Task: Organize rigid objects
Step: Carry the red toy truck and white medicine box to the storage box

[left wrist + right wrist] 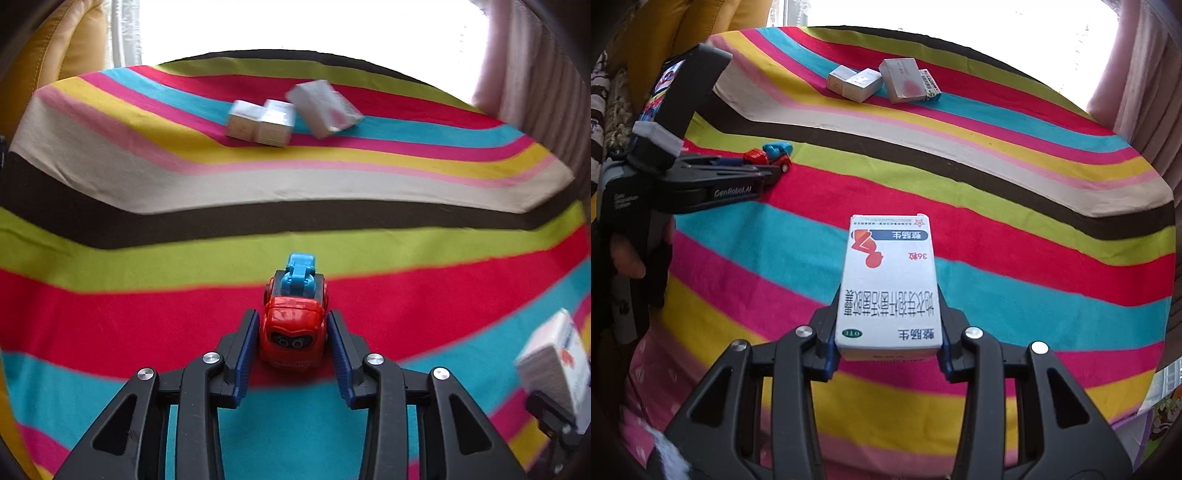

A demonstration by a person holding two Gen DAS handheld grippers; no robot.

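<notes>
Right gripper (888, 332): pinching the white medicine box (888, 288), held above the striped cloth (1015, 280).
Left gripper (292, 332): blue pads against both sides of the red toy car (293, 332), which rests on the cloth's red stripe.
Far boxes (882, 83): clustered on the cloth, well beyond the car.

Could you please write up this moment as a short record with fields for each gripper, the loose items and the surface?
left gripper: around the red and blue toy car, pads beside its flanks, contact unclear
right gripper: shut on a white medicine box, held above the cloth
loose items: cluster of small boxes at the far side
surface: striped cloth, many colours
person: one hand on the left gripper's handle
</notes>
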